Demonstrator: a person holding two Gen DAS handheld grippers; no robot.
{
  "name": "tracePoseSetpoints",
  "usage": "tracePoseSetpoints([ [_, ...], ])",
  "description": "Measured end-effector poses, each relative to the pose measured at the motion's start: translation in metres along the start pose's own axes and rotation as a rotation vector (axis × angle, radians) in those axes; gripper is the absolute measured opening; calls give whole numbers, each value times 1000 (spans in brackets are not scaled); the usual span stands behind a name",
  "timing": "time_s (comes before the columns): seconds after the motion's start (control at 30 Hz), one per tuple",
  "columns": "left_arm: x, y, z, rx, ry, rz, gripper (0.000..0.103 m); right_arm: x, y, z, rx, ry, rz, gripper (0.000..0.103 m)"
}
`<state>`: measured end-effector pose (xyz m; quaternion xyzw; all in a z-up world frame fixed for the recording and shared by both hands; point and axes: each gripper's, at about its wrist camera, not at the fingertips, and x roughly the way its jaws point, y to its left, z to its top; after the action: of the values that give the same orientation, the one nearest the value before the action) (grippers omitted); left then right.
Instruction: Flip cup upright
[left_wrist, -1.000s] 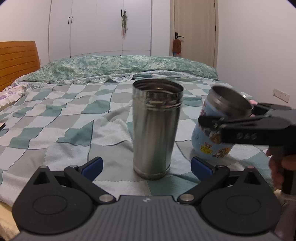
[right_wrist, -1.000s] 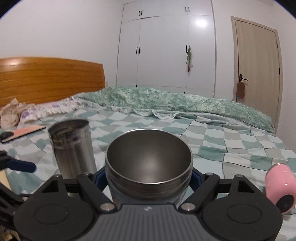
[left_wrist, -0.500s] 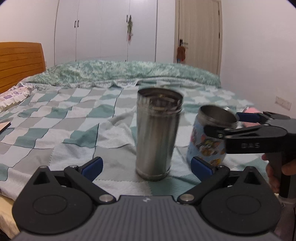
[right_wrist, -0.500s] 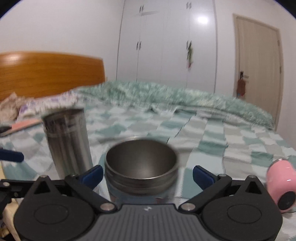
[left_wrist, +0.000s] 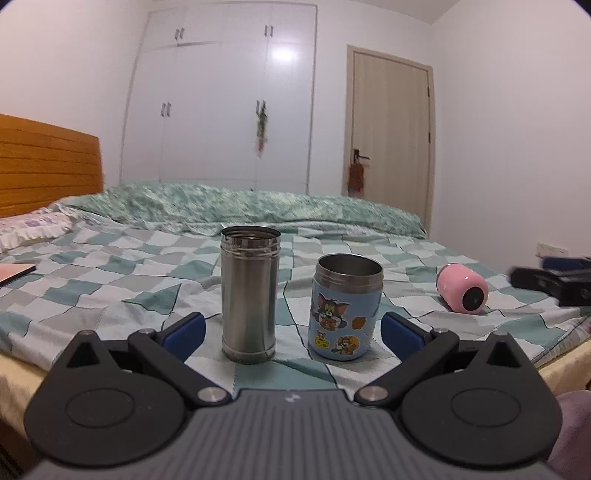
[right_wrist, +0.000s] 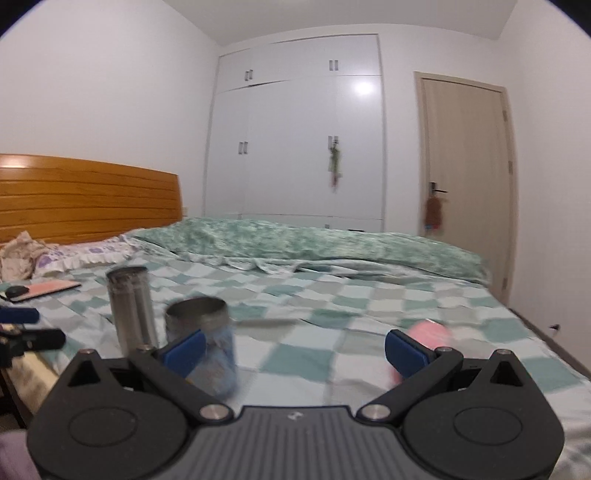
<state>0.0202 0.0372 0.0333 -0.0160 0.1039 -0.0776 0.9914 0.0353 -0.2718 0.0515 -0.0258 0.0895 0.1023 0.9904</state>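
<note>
A tall steel cup (left_wrist: 249, 295) and a blue cartoon cup (left_wrist: 345, 308) stand upright, mouths up, on the checked bedspread (left_wrist: 110, 280). A pink cup (left_wrist: 461, 288) lies on its side to their right. My left gripper (left_wrist: 291, 330) is open and empty, pulled back in front of the two upright cups. My right gripper (right_wrist: 293, 349) is open and empty; the blue cup (right_wrist: 207, 347) is at its left finger, the steel cup (right_wrist: 131, 306) further left, the pink cup (right_wrist: 428, 332) behind its right finger. The right gripper's body shows at the left view's right edge (left_wrist: 554, 280).
A wooden headboard (right_wrist: 88, 199) and pillows are at the left. A pink notebook (right_wrist: 48, 288) with a dark object lies near the bed's left side. A rumpled green duvet (right_wrist: 314, 240) lies at the back, wardrobe and door behind.
The right gripper opened, let go of the blue cup standing upright beside the steel cup, and moved back and right. The left gripper drew back from the cups.
</note>
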Motion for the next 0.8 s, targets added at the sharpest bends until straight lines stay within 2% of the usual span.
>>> tracePoseSetpoints([
  [0.23,-14,-21,-21,-66,-77,46,103,-41,-21,-45,17,-6,-66,103],
  [0.4,-13,-36,-37,-16,-100,70,103,-49,-26,-68,26,-25,-109,103],
  [0.67,-12,-34,-44,-47,-109,73,103,-54,-31,-76,45,-61,-192,103],
  [0.8,-12,-33,-45,-52,-107,70,103,-52,-30,-76,39,-63,-196,103],
])
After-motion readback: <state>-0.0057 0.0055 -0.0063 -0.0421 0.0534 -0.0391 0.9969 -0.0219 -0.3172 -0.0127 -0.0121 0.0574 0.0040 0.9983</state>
